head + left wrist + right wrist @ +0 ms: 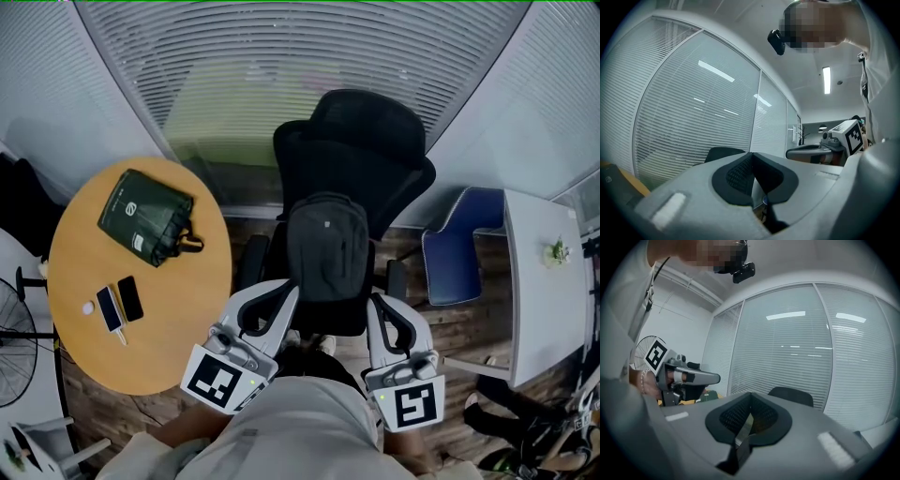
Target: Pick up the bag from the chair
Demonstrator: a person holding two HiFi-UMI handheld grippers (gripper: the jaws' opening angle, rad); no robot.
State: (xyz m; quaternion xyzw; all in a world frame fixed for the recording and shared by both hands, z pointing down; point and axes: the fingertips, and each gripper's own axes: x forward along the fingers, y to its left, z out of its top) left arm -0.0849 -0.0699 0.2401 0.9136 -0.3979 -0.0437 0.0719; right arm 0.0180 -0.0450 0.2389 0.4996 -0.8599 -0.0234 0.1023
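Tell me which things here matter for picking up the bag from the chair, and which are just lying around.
For the job:
- backpack, on the seat
- black chair
- left claw, shut, empty
- right claw, shut, empty

Just lying about:
- green bag on the round table
- black phone
- blue chair
- white table

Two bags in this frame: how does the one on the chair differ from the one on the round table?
The backpack is black-grey; the tote is dark green with a pale logo. The backpack stands propped against the back of the chair; the tote lies flat on the table. The tote's handles lie loose beside it; the backpack shows none. Both are dark, soft bags.
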